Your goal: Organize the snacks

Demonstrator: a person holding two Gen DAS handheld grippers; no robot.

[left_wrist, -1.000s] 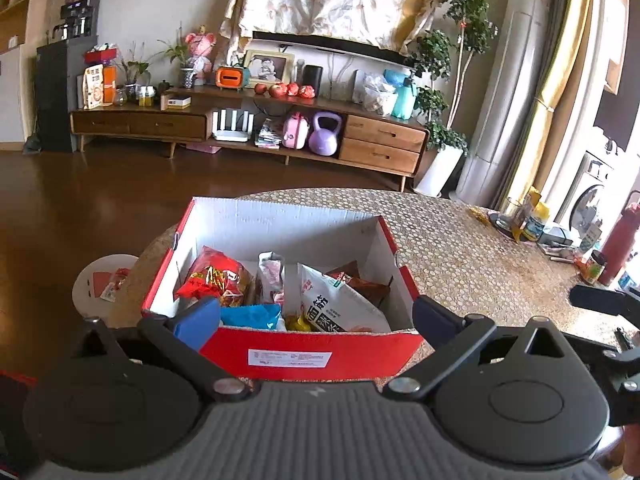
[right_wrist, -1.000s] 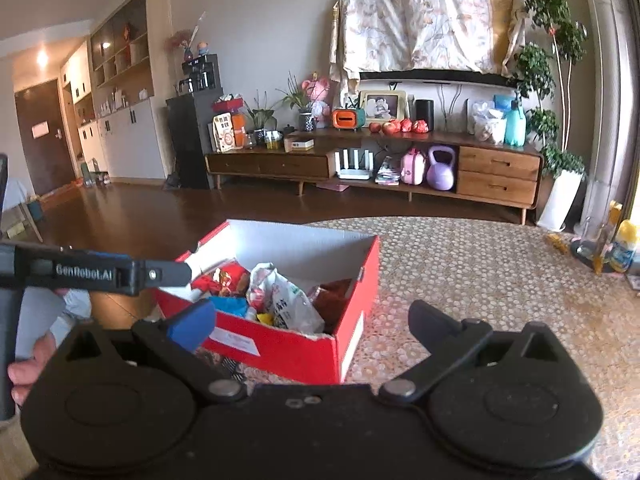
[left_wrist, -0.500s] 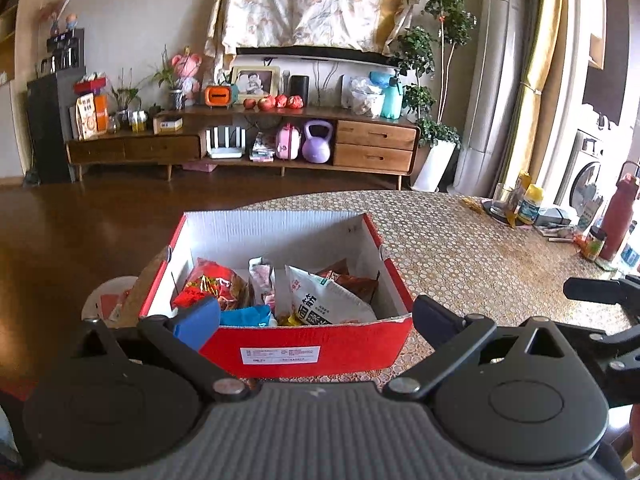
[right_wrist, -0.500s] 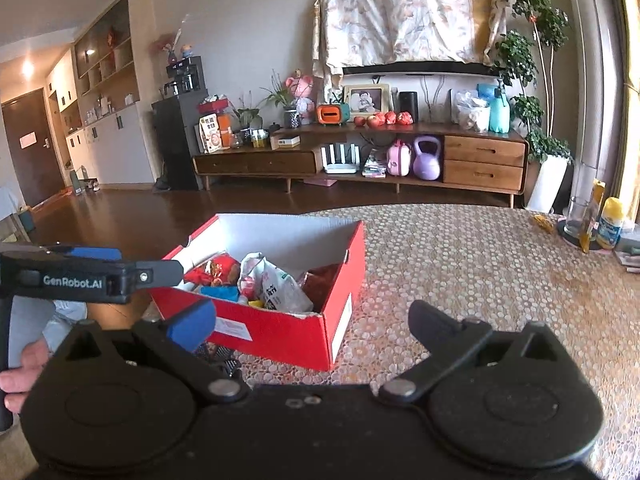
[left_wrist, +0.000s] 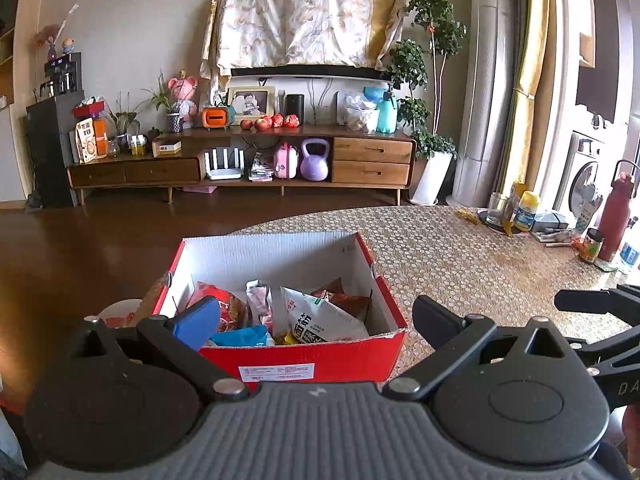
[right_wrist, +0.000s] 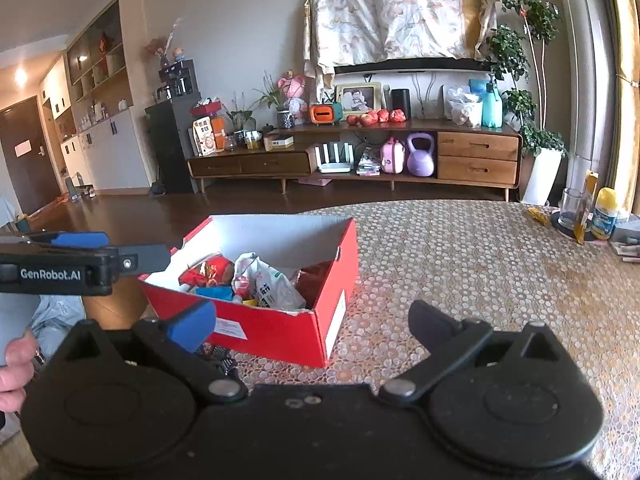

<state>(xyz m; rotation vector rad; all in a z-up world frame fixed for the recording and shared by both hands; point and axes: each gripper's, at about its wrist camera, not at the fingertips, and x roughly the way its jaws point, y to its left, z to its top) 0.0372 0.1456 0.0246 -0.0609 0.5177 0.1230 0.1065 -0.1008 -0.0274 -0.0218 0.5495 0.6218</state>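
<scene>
A red cardboard box (left_wrist: pixel 304 354) with a white inside stands on the patterned round table (left_wrist: pixel 460 256). It holds several snack packets: a white pouch (left_wrist: pixel 320 320), a red bag (left_wrist: pixel 224 304) and a blue packet (left_wrist: pixel 240 336). My left gripper (left_wrist: pixel 312 320) hovers open just in front of the box, nothing between its fingers. In the right wrist view the same box (right_wrist: pixel 288 328) lies ahead to the left, and my right gripper (right_wrist: pixel 312 322) is open and empty near its front right corner. The left gripper's body (right_wrist: pixel 80 264) reaches in from the left there.
At the table's far right stand a glass (left_wrist: pixel 496 210), a yellow-capped bottle (left_wrist: pixel 526 210), a dark red flask (left_wrist: pixel 616 220) and small jars. A person's hand (right_wrist: pixel 16 368) shows at the left edge. A low wooden sideboard (left_wrist: pixel 240 160) lines the far wall beyond dark floor.
Both cameras have drawn back and tilted up a little, so the box sits lower and further off in each view. Both grippers stay open. The box's contents look unmoved.
</scene>
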